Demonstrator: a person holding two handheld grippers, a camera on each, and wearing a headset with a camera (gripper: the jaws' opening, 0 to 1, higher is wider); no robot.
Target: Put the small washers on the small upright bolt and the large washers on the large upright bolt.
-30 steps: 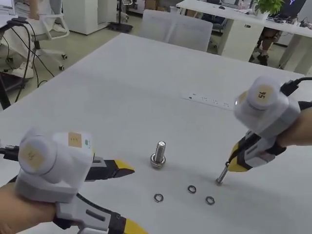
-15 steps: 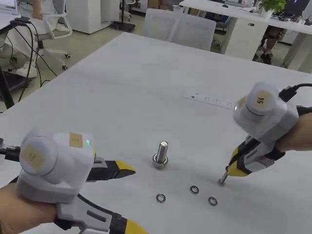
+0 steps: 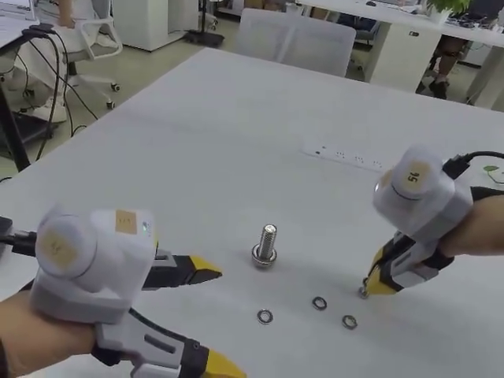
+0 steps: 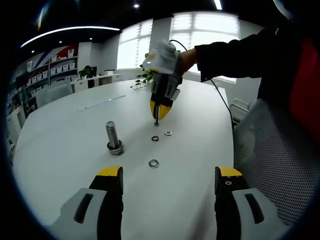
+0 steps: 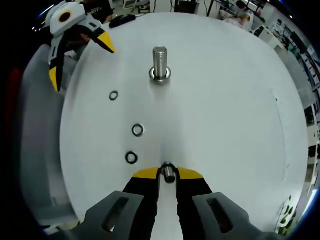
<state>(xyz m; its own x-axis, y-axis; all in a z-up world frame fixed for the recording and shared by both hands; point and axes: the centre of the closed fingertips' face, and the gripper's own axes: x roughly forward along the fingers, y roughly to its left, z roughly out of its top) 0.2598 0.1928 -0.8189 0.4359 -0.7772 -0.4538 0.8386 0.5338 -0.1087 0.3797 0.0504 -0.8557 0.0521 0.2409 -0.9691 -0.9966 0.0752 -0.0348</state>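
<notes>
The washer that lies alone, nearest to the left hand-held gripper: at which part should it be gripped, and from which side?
Grip the washer by its outer rim at two opposite points, coming down steeply from above with the open left hand-held gripper. It lies flat and thin on the table with free space around it, so a level approach would probably slide over it.
</notes>
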